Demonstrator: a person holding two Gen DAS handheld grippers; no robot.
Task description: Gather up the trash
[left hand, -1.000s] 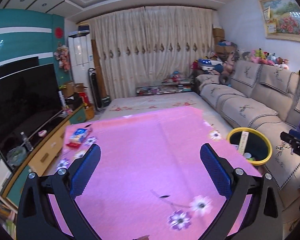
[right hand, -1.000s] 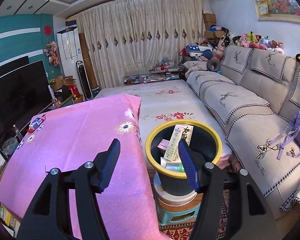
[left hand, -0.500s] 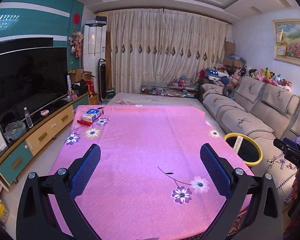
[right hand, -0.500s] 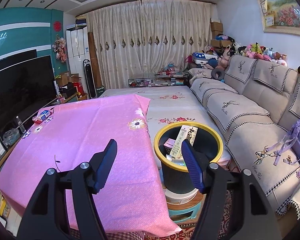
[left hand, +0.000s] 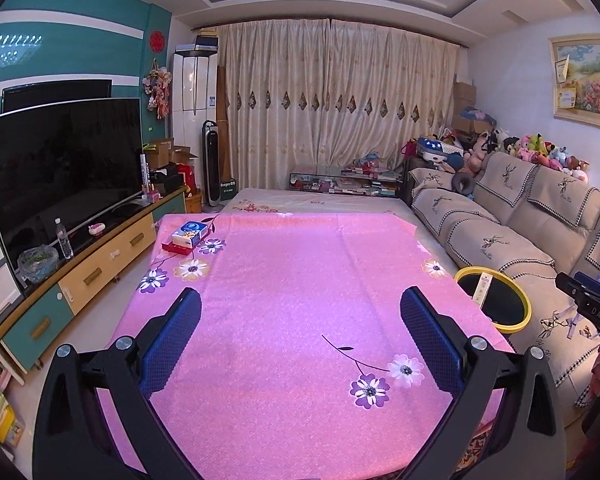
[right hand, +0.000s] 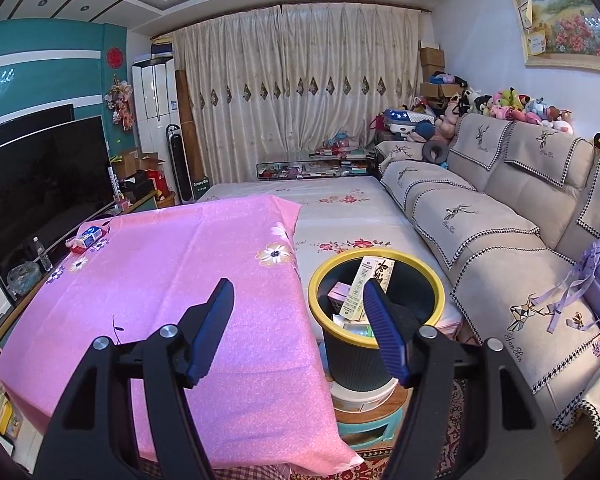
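Note:
My left gripper (left hand: 300,296) hangs open and empty over the near half of the pink flowered tablecloth (left hand: 300,248). My right gripper (right hand: 298,284) is open too, nothing between its blue pads, poised above the gap between the table edge and a black bin with a yellow rim (right hand: 356,364). The bin holds several pieces of trash, among them a tall cream carton (right hand: 370,270) and a pink box (right hand: 340,294). From the left wrist the same bin (left hand: 510,326) shows past the table's right edge. A blue tissue pack (left hand: 189,234) lies on a red item at the far left corner.
A sofa (right hand: 500,232) with patterned covers runs along the right, close to the bin. The bin stands on a white tub and a teal stool (right hand: 364,428). A TV (left hand: 60,168) and a low cabinet line the left wall. A flowered bed cover (right hand: 340,200) lies beyond the table.
The left wrist view has levelled out and slid sideways, so more of the table's near end shows. The right gripper has drawn back slightly from the bin and its jaws stand a little wider.

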